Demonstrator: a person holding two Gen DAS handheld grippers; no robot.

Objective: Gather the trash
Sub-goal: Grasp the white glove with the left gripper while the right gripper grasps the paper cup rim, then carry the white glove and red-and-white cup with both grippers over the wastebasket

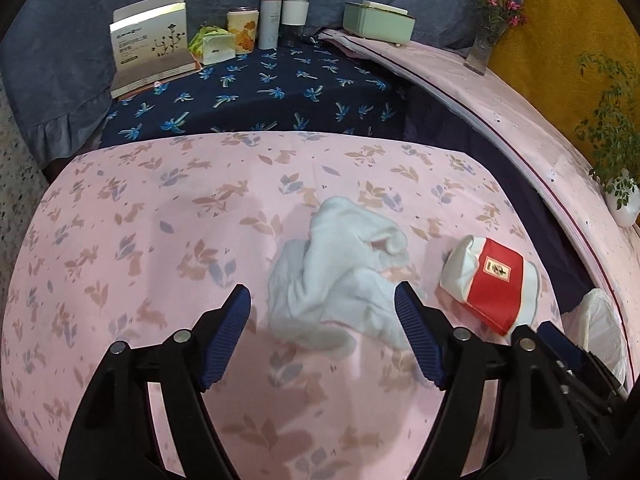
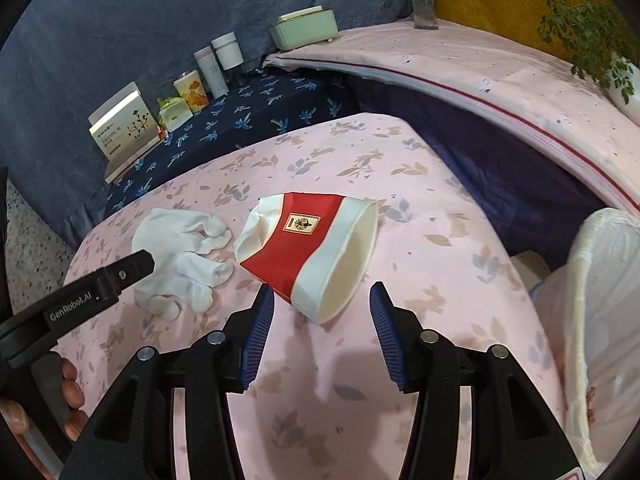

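Low table draped in pink leaf-print cloth [image 1: 160, 208]. Behind it, a surface under navy palm-print fabric [image 1: 280, 92], backed by a grey-blue cloth drape [image 1: 72, 40]. Right side: raised ledge in pale pink sheet with dark red stripe [image 1: 500, 96]. Mustard-yellow wall [image 1: 580, 20] beyond the ledge. Speckled terrazzo floor [image 1: 12, 152] at far left. Lighting even, soft shadows on the pink cloth.

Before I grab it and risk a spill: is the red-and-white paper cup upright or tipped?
Tipped. The red-and-white paper cup lies on its side on the pink cloth, open mouth facing the camera.
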